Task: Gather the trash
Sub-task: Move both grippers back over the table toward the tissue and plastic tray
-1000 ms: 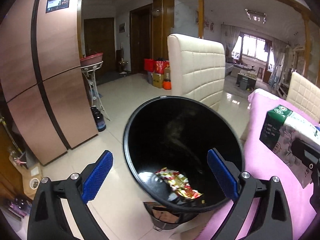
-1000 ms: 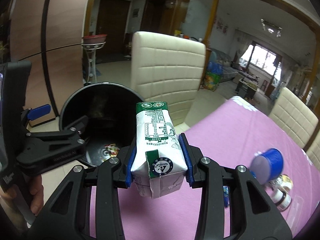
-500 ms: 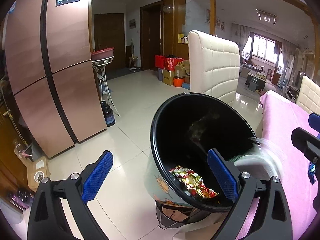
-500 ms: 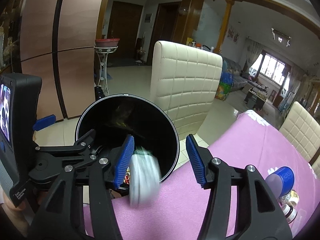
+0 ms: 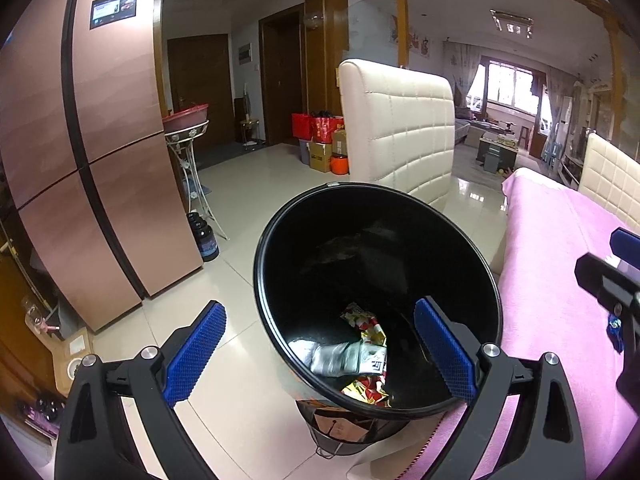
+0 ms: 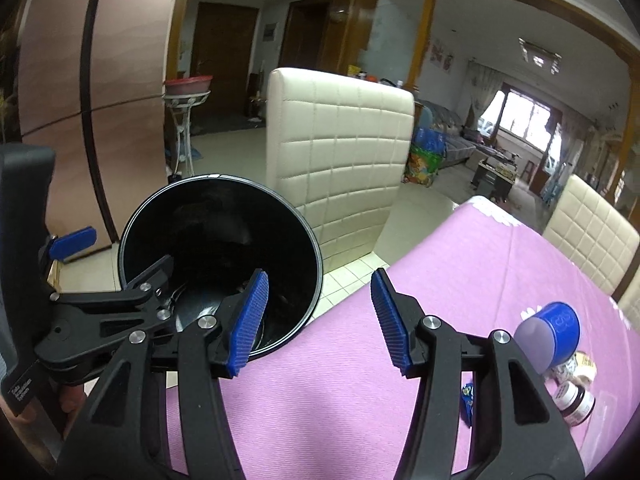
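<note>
A black round trash bin (image 5: 280, 320) stands on the floor by the pink table; it also shows in the right wrist view (image 6: 224, 216). Inside it lie a white milk carton (image 5: 344, 358) and colourful wrappers (image 5: 362, 320). My left gripper (image 5: 320, 354) is open, its jaws astride the bin's near rim without touching it. My right gripper (image 6: 318, 320) is open and empty, above the table's edge next to the bin. On the table's right side lie a blue-capped container (image 6: 554, 334), a small jar (image 6: 576, 402) and a blue wrapper (image 6: 466, 396).
The pink-clothed table (image 6: 460, 280) fills the right. A cream padded chair (image 6: 340, 168) stands just behind the bin, a second chair (image 6: 588, 236) at the table's far side. A copper fridge (image 5: 80, 160) and a plant stand (image 5: 188, 152) are at left.
My right gripper opened and the milk carton dropped into the bin, where it now lies. My left gripper shifted a little around the bin.
</note>
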The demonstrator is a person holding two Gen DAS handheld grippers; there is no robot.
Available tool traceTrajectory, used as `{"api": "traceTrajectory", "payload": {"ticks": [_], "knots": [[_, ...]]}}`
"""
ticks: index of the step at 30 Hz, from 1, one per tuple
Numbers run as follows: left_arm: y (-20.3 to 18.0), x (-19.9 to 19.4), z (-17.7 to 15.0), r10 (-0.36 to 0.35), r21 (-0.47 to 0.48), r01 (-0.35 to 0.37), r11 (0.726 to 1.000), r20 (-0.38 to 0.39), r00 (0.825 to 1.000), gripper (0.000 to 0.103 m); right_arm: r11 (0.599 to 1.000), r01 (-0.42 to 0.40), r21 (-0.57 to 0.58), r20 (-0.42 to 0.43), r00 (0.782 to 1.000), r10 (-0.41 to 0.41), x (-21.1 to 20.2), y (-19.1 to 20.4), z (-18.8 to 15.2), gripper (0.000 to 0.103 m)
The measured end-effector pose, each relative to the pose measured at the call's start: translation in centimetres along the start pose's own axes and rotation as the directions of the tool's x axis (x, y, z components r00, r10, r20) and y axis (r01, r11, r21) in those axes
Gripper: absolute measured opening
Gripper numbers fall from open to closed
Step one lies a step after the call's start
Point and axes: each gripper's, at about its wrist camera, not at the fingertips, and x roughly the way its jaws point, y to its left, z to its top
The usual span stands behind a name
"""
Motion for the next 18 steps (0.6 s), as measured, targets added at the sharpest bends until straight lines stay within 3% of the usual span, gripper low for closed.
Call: {"api": "traceTrajectory", "payload": {"ticks": [3, 6, 9, 12, 14, 18], "knots": [[-0.5, -0.1, -0.1, -0.003, 0.013, 0.003, 1.0, 0.001, 1.0, 0.093, 1.0, 0.019, 0.015, 0.017, 1.0, -0.019, -0.1, -0.7, -0.3, 0.055], [-1.0, -0.2, -0.1, -0.021, 0.015, 0.021, 1.0, -0.005, 1.0, 0.093, 0.999, -0.019, 0.048, 0.068, 0.998, 0.015, -0.7, -1.9, -0.8, 0.056], [-1.5, -0.5, -0.1, -0.056, 0.001, 0.056, 0.998, -0.005, 0.998, 0.093, 0.999, 0.02, 0.044, 0.078, 0.997, -0.024, -1.3, -2.5, -1.1, 0.057], [-2.6, -0.7, -0.1, -0.116, 0.0, 0.116, 0.993, -0.005, 0.993, 0.093, 0.997, 0.049, 0.061, 0.07, 0.996, -0.053, -1.7, -3.5, -1.6, 0.066], [-3.7, -1.1, -0.1, -0.121, 0.028, 0.121, 0.992, 0.005, 0.993, 0.093, 0.994, 0.07, 0.086, 0.07, 0.995, -0.076, -2.4, -4.7, -2.0, 0.085], [-6.1, -2.2, -0.2, -0.129, 0.085, 0.126, 0.988, 0.039, 0.991, 0.093, 0.985, 0.118, 0.129, 0.059, 0.99, -0.127, -3.5, -7.2, -2.5, 0.089]]}}
